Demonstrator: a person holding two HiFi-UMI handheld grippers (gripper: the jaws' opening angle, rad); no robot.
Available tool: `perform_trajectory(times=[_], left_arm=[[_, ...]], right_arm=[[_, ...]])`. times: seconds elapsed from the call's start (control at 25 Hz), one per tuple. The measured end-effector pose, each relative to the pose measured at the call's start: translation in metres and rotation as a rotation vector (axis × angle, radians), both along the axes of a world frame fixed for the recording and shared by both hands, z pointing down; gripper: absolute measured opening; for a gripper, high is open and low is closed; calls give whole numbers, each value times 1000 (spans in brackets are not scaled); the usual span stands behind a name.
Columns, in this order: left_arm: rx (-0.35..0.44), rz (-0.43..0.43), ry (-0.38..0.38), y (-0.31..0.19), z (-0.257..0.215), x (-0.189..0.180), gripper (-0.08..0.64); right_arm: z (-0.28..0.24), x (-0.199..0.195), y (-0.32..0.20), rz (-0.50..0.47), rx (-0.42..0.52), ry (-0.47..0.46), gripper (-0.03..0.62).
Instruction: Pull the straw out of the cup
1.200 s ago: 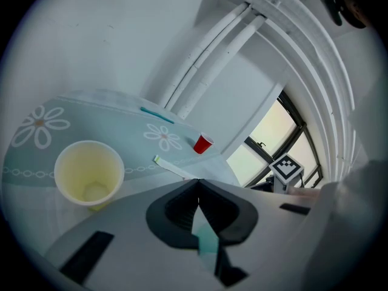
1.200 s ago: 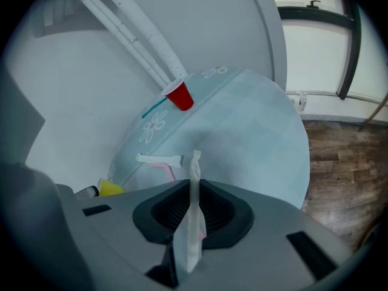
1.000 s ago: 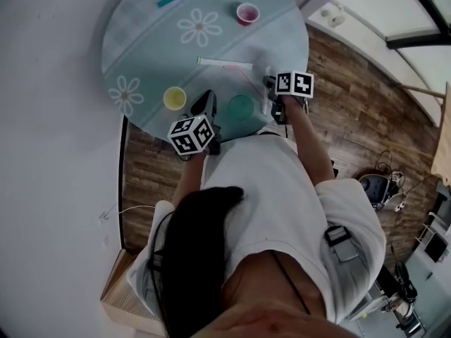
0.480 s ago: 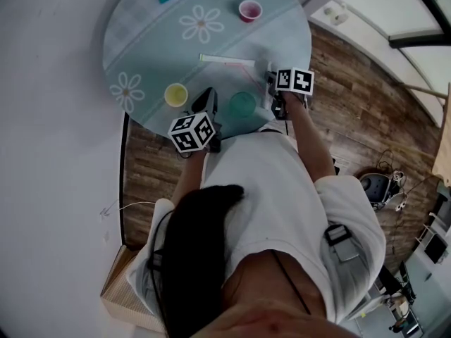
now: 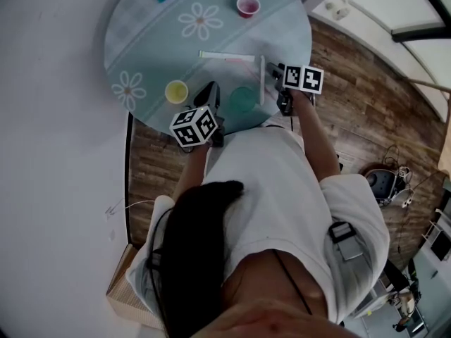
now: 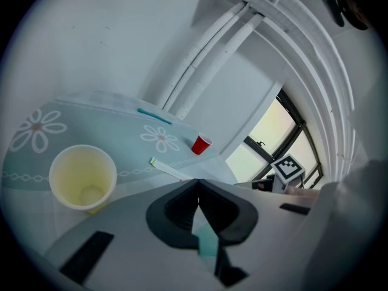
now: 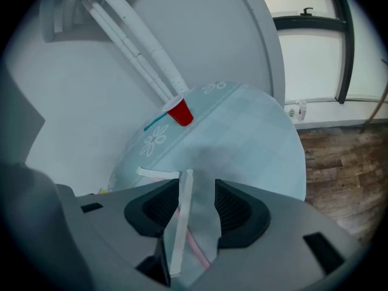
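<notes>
Head view, surface (image 5: 141,41): round, pale blue, daisy print; ahead of both sets of fingers.
Left gripper (image 6: 198,180): fingers pressed together at tips, teal sliver behind them.
Right gripper (image 7: 197,188): fingers spread, just been opening.
Green cup (image 5: 241,101): between the two grippers' fingers.
Straw (image 7: 182,217): white, outside cup, between right fingers, nearer the left-hand one.

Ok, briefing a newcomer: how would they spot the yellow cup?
Find the round flowered table. At its edge nearest the person stand two cups; the yellow cup is the left one, by a daisy. Colour settles it: beside it is the green cup, far off the red cup.
</notes>
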State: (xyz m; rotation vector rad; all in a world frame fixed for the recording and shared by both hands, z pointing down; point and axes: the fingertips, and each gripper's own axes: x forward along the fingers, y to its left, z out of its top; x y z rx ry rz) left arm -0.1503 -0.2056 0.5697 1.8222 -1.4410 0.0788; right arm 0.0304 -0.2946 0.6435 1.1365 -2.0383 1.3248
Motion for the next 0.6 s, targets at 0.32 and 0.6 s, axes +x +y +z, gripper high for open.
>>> perform_trajectory(times=[0.32,0.6], left_arm=[[27,-22,-9,1,-12,-1,9],[69,-26,-6,-1,-26,4,9]], right_arm=[[-60,9,-7,14,182,-65,177],[-102,2,1,-55,343,-32,176]])
